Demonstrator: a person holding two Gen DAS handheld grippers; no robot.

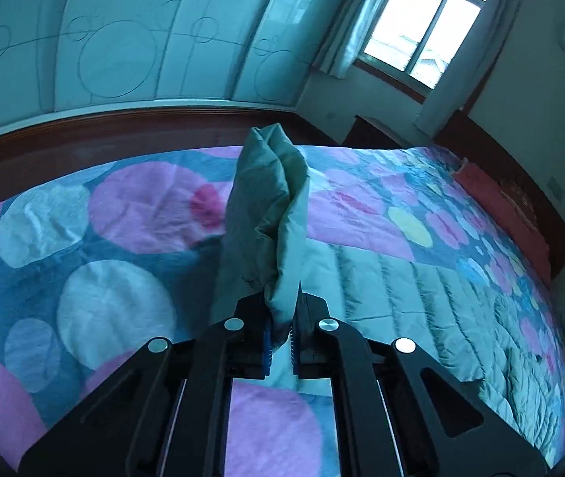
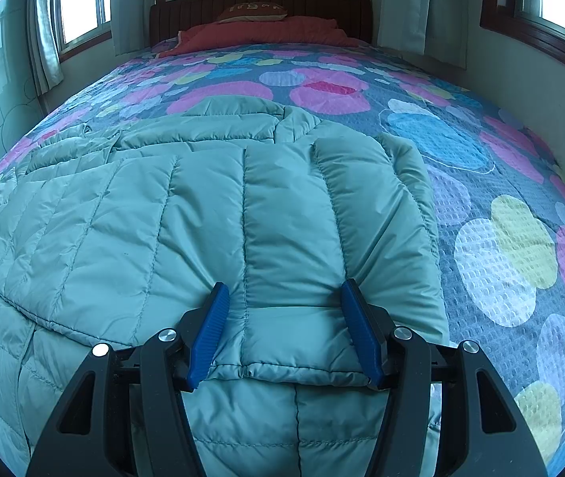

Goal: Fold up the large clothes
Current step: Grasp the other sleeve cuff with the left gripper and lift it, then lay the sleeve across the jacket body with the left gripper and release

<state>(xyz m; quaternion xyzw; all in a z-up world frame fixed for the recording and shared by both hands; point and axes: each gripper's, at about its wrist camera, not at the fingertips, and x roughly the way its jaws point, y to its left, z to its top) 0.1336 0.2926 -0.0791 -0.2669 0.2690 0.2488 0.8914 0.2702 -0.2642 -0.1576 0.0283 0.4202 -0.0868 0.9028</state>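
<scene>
Fabric of the quilted jacket [image 1: 270,198] is pinched between the closed jaws of the left gripper [image 1: 282,318] at the lower centre of the left wrist view, and a bunch of it stands up from the bed cover [image 1: 83,238]. The right gripper [image 2: 286,330], low in its view, stands open astride a sleeve [image 2: 294,238] that lies folded on the jacket body, apparently resting on it. To fold well, the left hand should probably carry its corner over evenly, while the right keeps the sleeve flat. One jacket, two grippers; farther back, one red pillow [image 2: 258,31] at the headboard.
</scene>
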